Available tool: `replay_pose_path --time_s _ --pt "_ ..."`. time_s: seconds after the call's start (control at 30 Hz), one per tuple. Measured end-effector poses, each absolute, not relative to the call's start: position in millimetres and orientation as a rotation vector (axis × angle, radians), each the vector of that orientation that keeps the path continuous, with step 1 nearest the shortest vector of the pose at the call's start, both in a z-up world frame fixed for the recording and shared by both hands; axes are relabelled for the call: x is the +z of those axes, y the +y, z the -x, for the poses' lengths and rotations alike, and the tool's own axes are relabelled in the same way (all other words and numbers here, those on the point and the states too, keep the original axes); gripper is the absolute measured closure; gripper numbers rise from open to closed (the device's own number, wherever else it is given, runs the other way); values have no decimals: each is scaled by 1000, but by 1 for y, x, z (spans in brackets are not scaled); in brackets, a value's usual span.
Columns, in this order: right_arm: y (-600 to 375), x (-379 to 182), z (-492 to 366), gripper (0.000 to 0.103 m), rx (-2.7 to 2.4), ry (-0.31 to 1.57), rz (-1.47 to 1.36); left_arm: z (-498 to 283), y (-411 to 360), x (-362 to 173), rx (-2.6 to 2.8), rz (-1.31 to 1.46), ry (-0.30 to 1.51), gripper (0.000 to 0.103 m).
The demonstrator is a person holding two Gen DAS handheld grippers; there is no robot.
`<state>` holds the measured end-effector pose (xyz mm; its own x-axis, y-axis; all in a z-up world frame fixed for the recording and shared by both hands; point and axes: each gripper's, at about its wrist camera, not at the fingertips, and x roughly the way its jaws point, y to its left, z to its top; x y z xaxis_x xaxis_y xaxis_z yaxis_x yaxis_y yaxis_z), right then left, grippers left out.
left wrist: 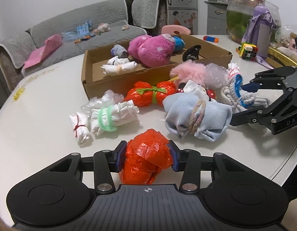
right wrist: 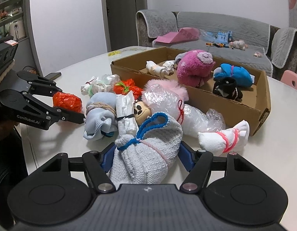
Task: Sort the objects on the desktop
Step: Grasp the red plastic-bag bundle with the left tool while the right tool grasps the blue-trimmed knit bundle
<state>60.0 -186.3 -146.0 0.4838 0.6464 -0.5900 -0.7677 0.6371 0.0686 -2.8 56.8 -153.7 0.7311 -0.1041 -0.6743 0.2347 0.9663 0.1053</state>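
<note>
- Bundles crowd the bench (left wrist: 42,100) beside a half-filled cardboard box (left wrist: 129,80), awaiting sorting.
- Left hand-held gripper (left wrist: 147,158) clamps an orange plastic-bag wad (left wrist: 146,157).
- Right hand-held gripper (right wrist: 145,158) squeezes a knitted cloth bundle (right wrist: 146,154).

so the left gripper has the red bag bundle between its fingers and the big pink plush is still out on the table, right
Not quite. The left gripper does have the red bag bundle between its fingers, but the pink plush lies inside the cardboard box, not on the table. The right wrist view shows it clearly.
</note>
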Motion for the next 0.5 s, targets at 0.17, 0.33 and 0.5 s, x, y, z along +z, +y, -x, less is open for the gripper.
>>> replay_pose_path --time_s 0.17,0.33,0.5 --pt "-192 -144 -56 41 862 614 216 5 55 -153 -155 -221 715 53" --pt "-203 -138 -57 41 847 599 158 8 53 -153 -144 -241 705 53" --pt "-215 -129 -54 41 855 558 88 11 52 -148 -136 -227 684 53"
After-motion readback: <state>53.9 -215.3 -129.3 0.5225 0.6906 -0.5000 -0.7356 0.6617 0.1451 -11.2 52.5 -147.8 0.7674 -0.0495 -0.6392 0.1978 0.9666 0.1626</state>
